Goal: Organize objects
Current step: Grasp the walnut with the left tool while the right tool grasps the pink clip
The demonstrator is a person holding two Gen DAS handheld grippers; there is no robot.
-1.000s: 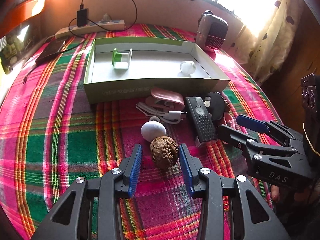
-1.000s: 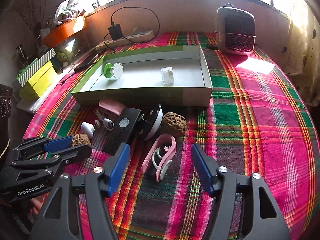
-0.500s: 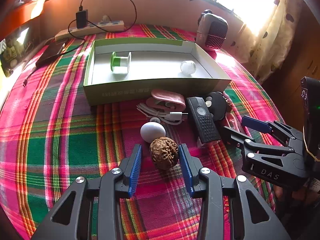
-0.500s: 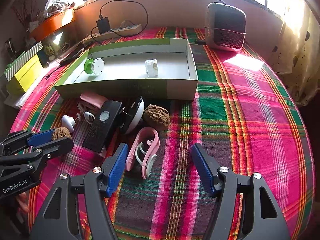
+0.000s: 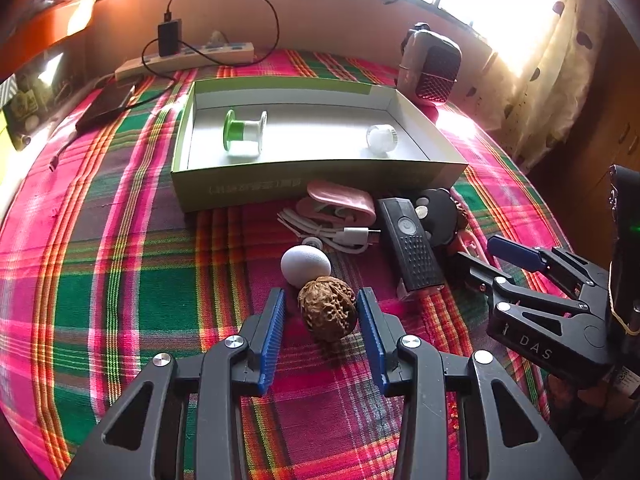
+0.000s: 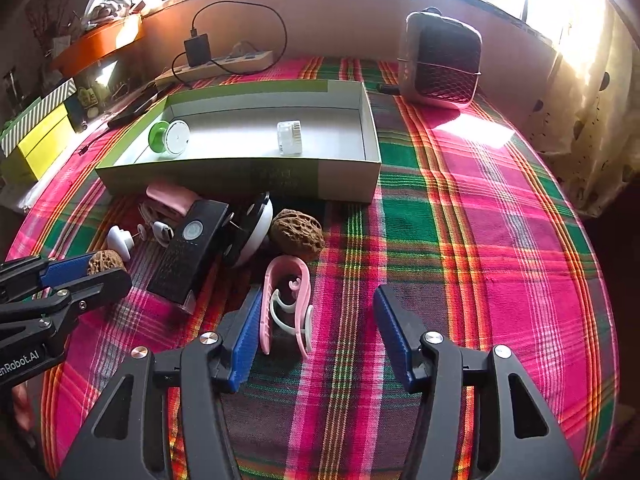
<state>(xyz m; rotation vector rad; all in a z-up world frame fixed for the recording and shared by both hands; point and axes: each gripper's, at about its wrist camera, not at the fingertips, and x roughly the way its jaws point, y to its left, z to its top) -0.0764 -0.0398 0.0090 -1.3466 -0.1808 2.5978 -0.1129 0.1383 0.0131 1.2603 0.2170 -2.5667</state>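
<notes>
The right gripper [image 6: 316,334], its jaws just closing but not yet gripping, straddles the pink clip [image 6: 286,304] at lower centre; the clip's long axis runs along the fingers, touching the left pad. The left gripper [image 5: 322,316] brackets a walnut [image 5: 328,308], unclamped.

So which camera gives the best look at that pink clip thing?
The right wrist view: the pink clip lies whole between the open right gripper. The left wrist view shows only a sliver behind the black remote.

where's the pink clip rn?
Right wrist view: the pink clip lies on the plaid cloth between the right gripper jaws, against the left one, just nearer than the walnut.
</notes>
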